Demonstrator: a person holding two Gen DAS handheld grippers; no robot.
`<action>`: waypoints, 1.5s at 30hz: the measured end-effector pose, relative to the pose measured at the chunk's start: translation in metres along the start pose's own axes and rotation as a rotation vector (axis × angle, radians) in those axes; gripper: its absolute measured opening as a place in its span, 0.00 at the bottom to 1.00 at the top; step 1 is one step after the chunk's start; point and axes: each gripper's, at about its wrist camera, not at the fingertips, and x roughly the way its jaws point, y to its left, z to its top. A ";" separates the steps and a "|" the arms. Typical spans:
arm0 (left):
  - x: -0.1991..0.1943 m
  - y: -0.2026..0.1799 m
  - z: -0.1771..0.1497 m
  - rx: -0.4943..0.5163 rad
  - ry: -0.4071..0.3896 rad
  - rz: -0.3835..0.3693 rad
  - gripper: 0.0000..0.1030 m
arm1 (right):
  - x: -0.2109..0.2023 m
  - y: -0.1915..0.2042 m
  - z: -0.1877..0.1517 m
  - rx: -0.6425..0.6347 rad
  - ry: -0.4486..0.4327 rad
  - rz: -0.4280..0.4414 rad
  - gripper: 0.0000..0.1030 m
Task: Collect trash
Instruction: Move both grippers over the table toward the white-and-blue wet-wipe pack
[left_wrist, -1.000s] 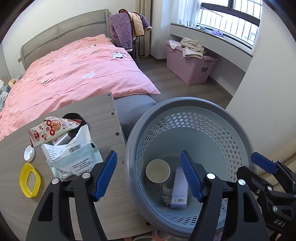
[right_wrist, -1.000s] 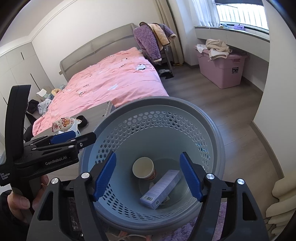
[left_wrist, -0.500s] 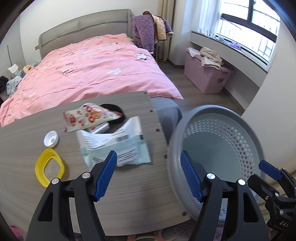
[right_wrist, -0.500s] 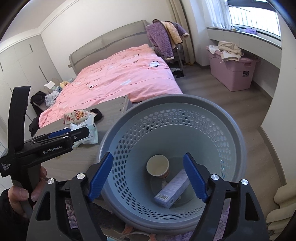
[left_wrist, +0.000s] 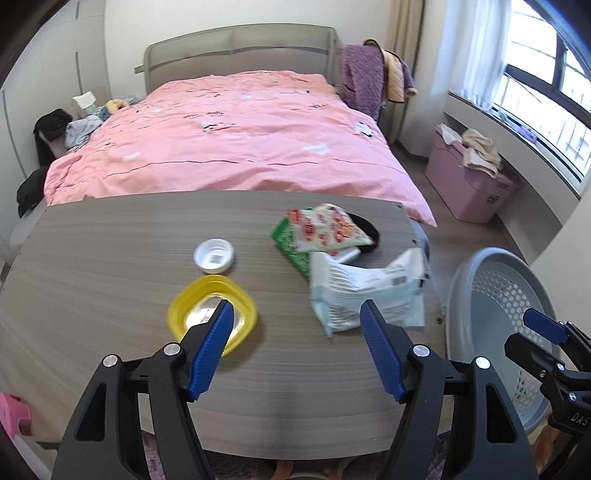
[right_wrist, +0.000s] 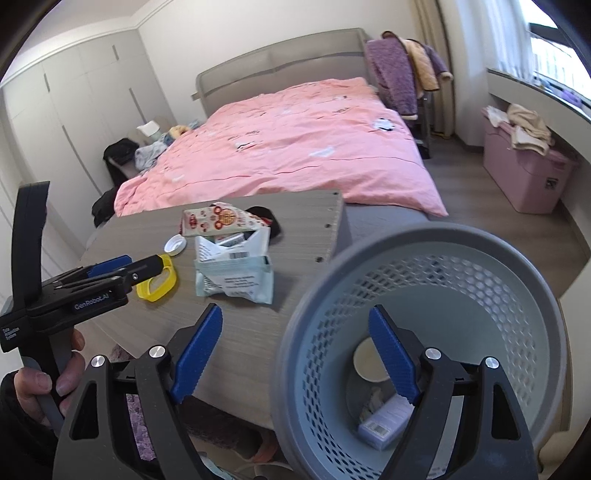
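Observation:
On the wooden table (left_wrist: 110, 266) lie a yellow ring lid (left_wrist: 212, 314), a white cap (left_wrist: 214, 255), a pale green wipes pack (left_wrist: 364, 295), a red-and-white snack bag (left_wrist: 327, 229) and a green packet (left_wrist: 290, 245). My left gripper (left_wrist: 297, 347) is open and empty above the table's front, its left finger over the yellow lid. My right gripper (right_wrist: 295, 354) is open and empty, over the rim of the grey trash basket (right_wrist: 424, 243), which holds a paper cup (right_wrist: 369, 363) and a small box (right_wrist: 386, 424).
A bed with a pink duvet (left_wrist: 240, 140) stands behind the table. A pink storage box (left_wrist: 472, 188) with clothes sits under the window. The basket (left_wrist: 491, 306) stands right of the table. A chair with purple clothing (left_wrist: 364, 85) is by the bed.
My left gripper swung left from over the basket to over the table, now near the yellow lid. My right gripper shifted left too, now straddling the basket's rim and the table edge.

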 end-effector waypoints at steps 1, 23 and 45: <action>-0.001 0.005 0.001 -0.010 -0.003 0.008 0.66 | 0.004 0.004 0.003 -0.012 0.006 0.005 0.78; -0.006 0.114 0.008 -0.189 -0.002 0.128 0.66 | 0.067 0.063 0.048 -0.197 0.124 0.061 0.81; -0.001 0.129 0.011 -0.237 -0.003 0.133 0.66 | 0.118 0.085 0.066 -0.351 0.267 0.138 0.84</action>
